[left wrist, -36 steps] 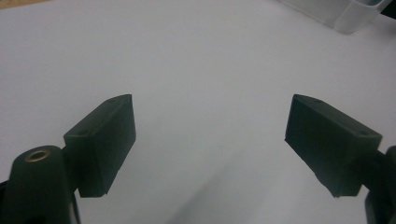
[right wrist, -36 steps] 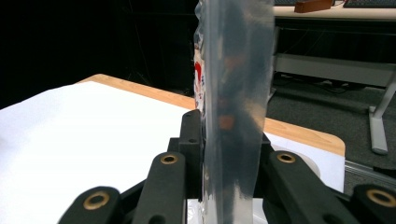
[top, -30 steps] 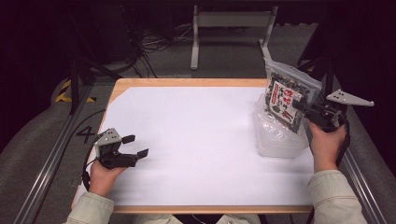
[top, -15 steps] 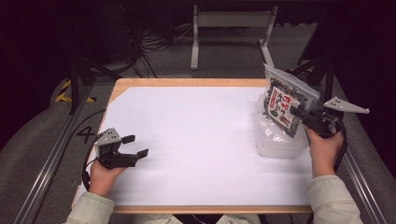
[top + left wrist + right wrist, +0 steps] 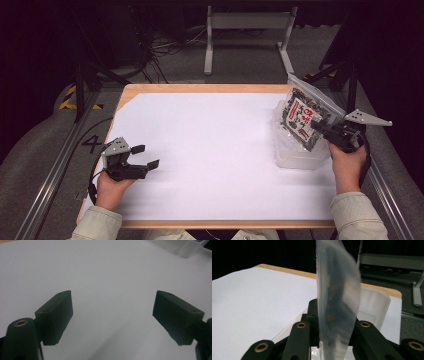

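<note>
right gripper is holding a clear snack bag over a clear bin at the right of the table

the clear bag (image 5: 306, 116) with a dark printed pack inside is hanging pinched by its near edge between the jaws of the right gripper (image 5: 323, 129), just above the clear plastic bin (image 5: 294, 156); it is looking light, limp and slippery, likely crinkling and swinging, so a flat edge seems the safest hold. the bin is looking empty, though its far part is hidden behind the bag. on the white table (image 5: 215, 145) at the near left, the left gripper (image 5: 146, 156) is idling with its jaws spread wide on nothing.
</note>
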Action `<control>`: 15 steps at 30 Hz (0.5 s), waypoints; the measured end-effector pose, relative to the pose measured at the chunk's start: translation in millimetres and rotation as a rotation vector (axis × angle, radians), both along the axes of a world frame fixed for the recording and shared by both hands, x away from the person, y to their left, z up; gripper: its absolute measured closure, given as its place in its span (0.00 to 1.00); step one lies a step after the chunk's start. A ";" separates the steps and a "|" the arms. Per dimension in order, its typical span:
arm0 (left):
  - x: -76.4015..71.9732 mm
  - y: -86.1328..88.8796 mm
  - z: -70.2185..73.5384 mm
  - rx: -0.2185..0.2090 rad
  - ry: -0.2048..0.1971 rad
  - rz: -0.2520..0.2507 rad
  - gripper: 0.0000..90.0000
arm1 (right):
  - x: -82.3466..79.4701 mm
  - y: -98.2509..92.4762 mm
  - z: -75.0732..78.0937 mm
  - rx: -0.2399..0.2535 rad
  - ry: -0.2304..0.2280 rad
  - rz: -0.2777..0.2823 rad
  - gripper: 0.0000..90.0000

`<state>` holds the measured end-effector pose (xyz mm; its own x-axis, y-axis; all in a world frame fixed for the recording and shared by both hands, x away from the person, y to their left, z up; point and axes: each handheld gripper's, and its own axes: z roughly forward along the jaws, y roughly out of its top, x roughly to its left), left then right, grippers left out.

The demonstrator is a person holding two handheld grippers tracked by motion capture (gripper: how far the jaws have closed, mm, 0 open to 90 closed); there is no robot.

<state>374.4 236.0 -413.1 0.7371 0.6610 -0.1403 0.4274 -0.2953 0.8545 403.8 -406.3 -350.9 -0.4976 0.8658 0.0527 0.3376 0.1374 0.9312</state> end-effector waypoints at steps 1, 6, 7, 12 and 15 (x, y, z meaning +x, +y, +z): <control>-0.1 -0.1 0.0 0.001 0.000 0.000 0.19 | -0.1 -0.2 -0.3 0.001 -0.001 0.000 0.83; 0.2 0.6 0.0 -0.004 -0.001 0.000 0.19 | -0.9 0.2 -1.6 0.000 -0.008 0.002 0.83; -0.1 0.5 0.1 -0.007 0.001 0.002 0.19 | -0.7 -0.1 -2.0 0.003 -0.010 0.005 0.83; -0.3 -0.1 0.4 -0.008 0.001 -0.001 0.19 | 0.8 -6.0 -3.6 0.025 0.011 -0.002 0.83; -0.5 -0.5 0.2 -0.008 0.006 0.000 0.19 | 0.2 -6.6 -3.8 0.027 0.016 -0.004 0.83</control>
<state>374.0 235.5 -413.0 0.7361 0.6599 -0.1503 0.4330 -0.2885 0.8540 404.0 -412.9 -354.6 -0.4934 0.8657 0.0843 0.3528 0.1106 0.9291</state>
